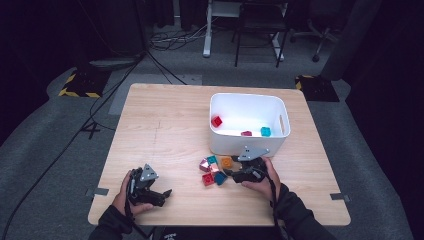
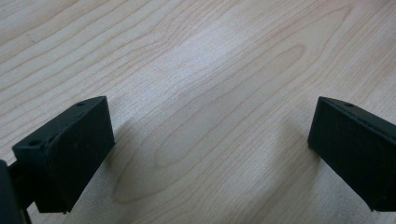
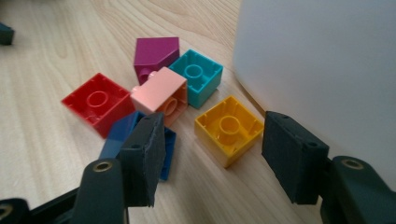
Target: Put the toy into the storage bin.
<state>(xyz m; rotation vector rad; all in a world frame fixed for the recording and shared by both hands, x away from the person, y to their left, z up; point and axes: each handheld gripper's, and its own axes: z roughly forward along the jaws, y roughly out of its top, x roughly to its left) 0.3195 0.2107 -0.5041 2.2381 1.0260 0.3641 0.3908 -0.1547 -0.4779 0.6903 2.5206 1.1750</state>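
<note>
Your right gripper (image 3: 212, 156) sits half-open, empty, around the light, stiff, slick yellow plastic building block (image 3: 229, 128), so pinch its flat sides.

wooden table (image 1: 165, 130), black chair (image 1: 260, 30), floor cables (image 1: 75, 135)

blocked: bin wall (image 3: 327, 70) – beside yellow brick (image 3: 229, 128) | clear: table (image 1: 165, 130) left

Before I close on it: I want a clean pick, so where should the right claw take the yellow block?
Grip the yellow block across its two flat side walls, coming in low from the person's side, where the right claw already stands open around it. It lies hollow side up, so the straight walls give the pads flat faces. The white bin stands close on one side, leaving that pad little room.
</note>
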